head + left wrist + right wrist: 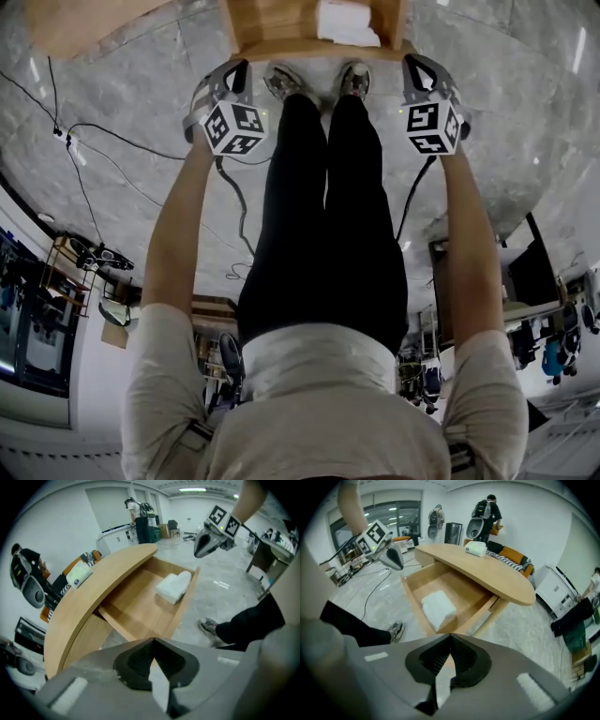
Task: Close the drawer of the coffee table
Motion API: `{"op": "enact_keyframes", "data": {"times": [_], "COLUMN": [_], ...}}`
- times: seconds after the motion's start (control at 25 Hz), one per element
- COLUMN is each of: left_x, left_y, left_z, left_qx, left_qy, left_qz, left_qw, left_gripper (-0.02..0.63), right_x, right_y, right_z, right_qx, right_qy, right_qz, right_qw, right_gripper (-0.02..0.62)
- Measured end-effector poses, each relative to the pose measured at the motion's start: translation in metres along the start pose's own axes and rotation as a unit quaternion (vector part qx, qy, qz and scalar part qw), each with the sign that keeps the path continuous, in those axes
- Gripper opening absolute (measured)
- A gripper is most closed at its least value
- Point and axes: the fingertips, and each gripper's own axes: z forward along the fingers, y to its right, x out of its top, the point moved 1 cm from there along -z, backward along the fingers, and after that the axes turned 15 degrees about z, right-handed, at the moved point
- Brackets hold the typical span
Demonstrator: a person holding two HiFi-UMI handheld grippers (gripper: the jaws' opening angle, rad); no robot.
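Light wooden drawer (pixel 457 585), wide open under the oval coffee table (pixel 497 571) (white bundle (pixel 437 609) inside)

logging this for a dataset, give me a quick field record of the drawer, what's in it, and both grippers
drawer: open, pulled out from under the tabletop
drawer contents: one white bundle
on tabletop: a small white object
left gripper: shut, empty, near the drawer's front
right gripper: shut, empty, near the drawer's front
contact with drawer: cannot tell
task status: drawer not yet closed
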Motion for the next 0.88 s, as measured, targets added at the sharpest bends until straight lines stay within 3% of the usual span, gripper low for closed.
{"op": "enact_keyframes", "data": {"times": [0.2,0.28,0.4,0.52,0.64,0.88], "left_x": [-0.019,-0.025,-0.037,-0.043,-0.047,-0.052], "left_y": [0.006,0.006,0.006,0.013,0.021,0.02], "left_z": [0.01,0.011,0.013,0.019,0.03,0.043], "left_qx": [-0.022,-0.025,-0.032,-0.046,-0.062,-0.07], "left_qy": [-0.029,-0.037,-0.057,-0.068,-0.081,-0.1], "left_qz": [0.088,0.092,0.076,0.104,0.127,0.143], "left_qw": [0.9954,0.9948,0.995,0.9912,0.9866,0.9822], "left_gripper": [0.021,0.021,0.036,0.08,0.169,0.172], "right_x": [-0.014,-0.021,-0.029,-0.036,-0.041,-0.043], "right_y": [-0.012,-0.015,-0.016,-0.016,-0.017,-0.017], "right_z": [0.008,0.012,0.016,0.021,0.029,0.037], "right_qx": [0.008,0.017,0.022,0.024,0.028,0.025], "right_qy": [-0.031,-0.05,-0.07,-0.081,-0.094,-0.11], "right_qz": [-0.128,-0.153,-0.165,-0.176,-0.199,-0.223], "right_qw": [0.991,0.987,0.984,0.981,0.975,0.968], "right_gripper": [0.011,0.104,0.146,0.153,0.163,0.163]}}
